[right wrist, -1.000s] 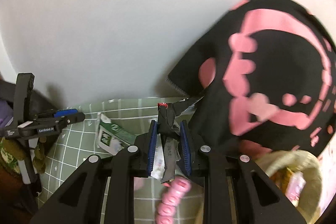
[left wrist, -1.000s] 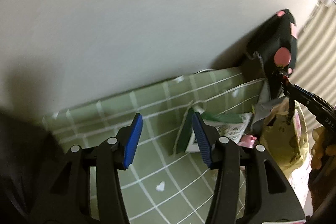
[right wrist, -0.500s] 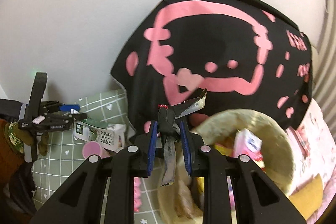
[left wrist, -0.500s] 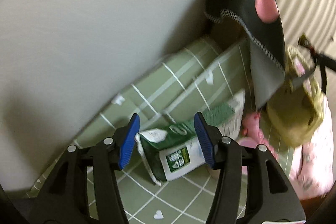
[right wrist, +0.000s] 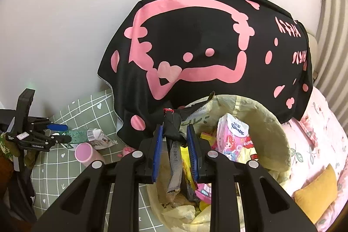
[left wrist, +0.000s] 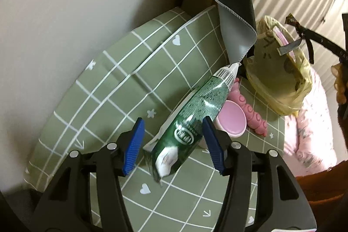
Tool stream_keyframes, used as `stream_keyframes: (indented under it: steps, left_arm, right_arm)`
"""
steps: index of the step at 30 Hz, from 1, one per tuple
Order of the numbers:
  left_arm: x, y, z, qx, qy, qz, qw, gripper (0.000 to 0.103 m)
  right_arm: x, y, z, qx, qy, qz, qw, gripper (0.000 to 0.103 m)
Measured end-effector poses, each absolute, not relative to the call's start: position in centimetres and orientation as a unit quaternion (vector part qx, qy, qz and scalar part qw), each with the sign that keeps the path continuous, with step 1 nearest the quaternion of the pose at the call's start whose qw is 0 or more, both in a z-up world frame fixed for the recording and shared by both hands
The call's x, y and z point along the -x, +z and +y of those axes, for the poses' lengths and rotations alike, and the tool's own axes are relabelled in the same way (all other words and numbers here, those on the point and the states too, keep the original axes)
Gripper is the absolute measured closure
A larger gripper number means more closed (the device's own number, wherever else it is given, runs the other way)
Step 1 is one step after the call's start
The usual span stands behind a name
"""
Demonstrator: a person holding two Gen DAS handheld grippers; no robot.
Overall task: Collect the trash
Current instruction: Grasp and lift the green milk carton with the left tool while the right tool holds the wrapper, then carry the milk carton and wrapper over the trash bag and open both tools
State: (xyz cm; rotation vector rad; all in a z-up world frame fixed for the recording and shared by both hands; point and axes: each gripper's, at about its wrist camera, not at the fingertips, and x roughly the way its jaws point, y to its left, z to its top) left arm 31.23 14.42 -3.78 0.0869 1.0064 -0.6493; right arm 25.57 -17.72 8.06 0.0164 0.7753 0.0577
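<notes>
A crumpled green and white milk carton (left wrist: 191, 123) lies on the green checked mat (left wrist: 121, 88). My left gripper (left wrist: 173, 145) straddles it with jaws opening; the left pad stands clear of it and the right pad is close beside it. From the right wrist view the left gripper (right wrist: 62, 133) shows at far left by the carton (right wrist: 87, 136). My right gripper (right wrist: 174, 145) is shut on a black and silver wrapper (right wrist: 175, 158), hanging above the bag-lined trash basket (right wrist: 267, 123). That wrapper (left wrist: 289, 48) and basket (left wrist: 280, 75) also show at right in the left wrist view.
A pink cup (left wrist: 230, 121) and a pink toy (left wrist: 250, 110) lie right beside the carton. A black cloth with pink print (right wrist: 195, 47) drapes behind the basket. The basket holds a tissue pack (right wrist: 235, 136) and several wrappers. Pink bedding (right wrist: 322, 134) and a yellow pillow (right wrist: 315, 195) lie at right.
My left gripper rolled and came in over the carton, which now lies between wider jaws. My right gripper carried the wrapper rightward from over the mat to above the basket.
</notes>
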Motion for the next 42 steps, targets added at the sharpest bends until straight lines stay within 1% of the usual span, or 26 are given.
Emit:
stream_keyframes:
  steps: [7, 12, 16, 19, 20, 24, 29, 37, 42]
  left_arm:
    - [-30.8, -4.0, 12.7, -0.075, -0.312, 0.470, 0.822, 0.051]
    - [-29.7, -4.4, 11.7, -0.120, -0.319, 0.468, 0.815, 0.051]
    - [-30.0, -4.9, 11.7, -0.120, -0.306, 0.477, 0.816, 0.051]
    - [-30.2, -5.2, 12.0, -0.106, -0.293, 0.486, 0.816, 0.056]
    - [-30.3, -4.9, 12.4, -0.089, -0.291, 0.487, 0.818, 0.064]
    - [-30.5, -3.1, 14.1, -0.021, -0.283, 0.478, 0.831, 0.069]
    - [-29.1, 0.1, 14.4, 0.003, -0.237, 0.455, 0.858, 0.073]
    - [-25.1, 6.1, 13.6, 0.046, -0.175, 0.397, 0.900, 0.074]
    - [-22.8, 9.6, 12.2, 0.070, -0.158, 0.364, 0.915, 0.074]
  right_arm:
    - [-25.3, 8.1, -18.3, -0.008, 0.022, 0.377, 0.926, 0.081]
    - [-24.9, 8.2, -18.6, -0.011, 0.017, 0.374, 0.927, 0.081]
    - [-24.5, 8.3, -18.8, -0.013, 0.014, 0.370, 0.929, 0.081]
    - [-24.1, 8.4, -18.8, -0.016, 0.014, 0.368, 0.930, 0.081]
    - [-24.0, 8.5, -18.8, -0.016, 0.014, 0.367, 0.930, 0.081]
    - [-23.5, 8.9, -18.5, -0.020, 0.024, 0.357, 0.934, 0.081]
    - [-23.0, 9.9, -17.9, -0.014, 0.052, 0.339, 0.939, 0.081]
    - [-22.3, 10.3, -17.4, -0.006, 0.090, 0.325, 0.942, 0.081]
    - [-21.4, 11.4, -17.1, 0.000, 0.106, 0.310, 0.945, 0.081]
